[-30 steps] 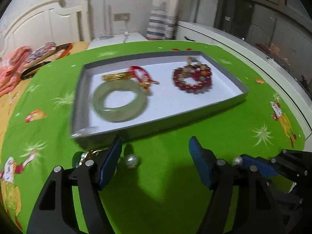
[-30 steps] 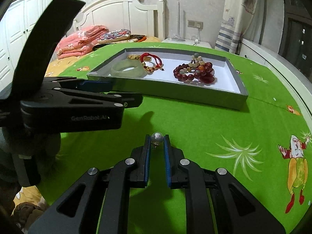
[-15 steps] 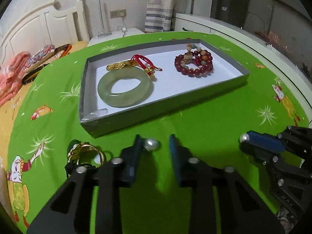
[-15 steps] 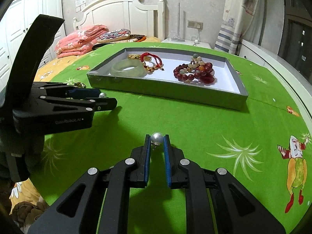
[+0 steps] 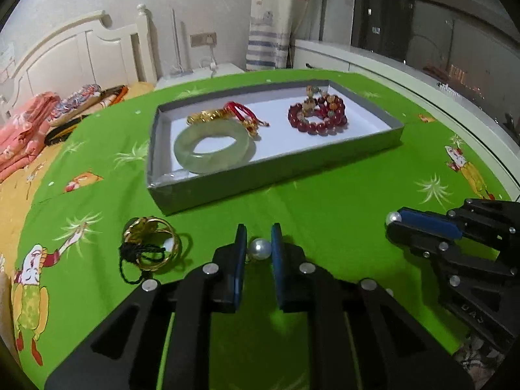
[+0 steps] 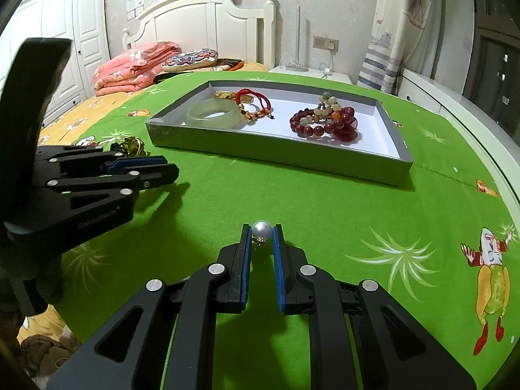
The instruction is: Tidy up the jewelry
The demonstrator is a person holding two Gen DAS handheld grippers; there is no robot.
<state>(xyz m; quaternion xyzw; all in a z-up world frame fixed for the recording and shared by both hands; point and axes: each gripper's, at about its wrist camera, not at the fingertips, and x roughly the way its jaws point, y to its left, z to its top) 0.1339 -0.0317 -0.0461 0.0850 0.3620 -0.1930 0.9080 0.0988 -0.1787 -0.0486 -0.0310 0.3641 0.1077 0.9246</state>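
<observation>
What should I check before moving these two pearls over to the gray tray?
1. Left gripper shut on a pearl: ok.
2. Right gripper shut on the other pearl: ok.
3. How firmly either pearl is held: cannot tell.
4. Bare white floor in the gray tray, between the jade bangle and red bead bracelet: ok.
5. Gold ring bundle left outside the tray: not ok.

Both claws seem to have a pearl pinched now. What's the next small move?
Probably lift the left claw and carry its pearl toward the bare white floor of the tray. Both claws are shut on pearls, the right claw on its own pearl, and the tray sits just ahead.
</observation>
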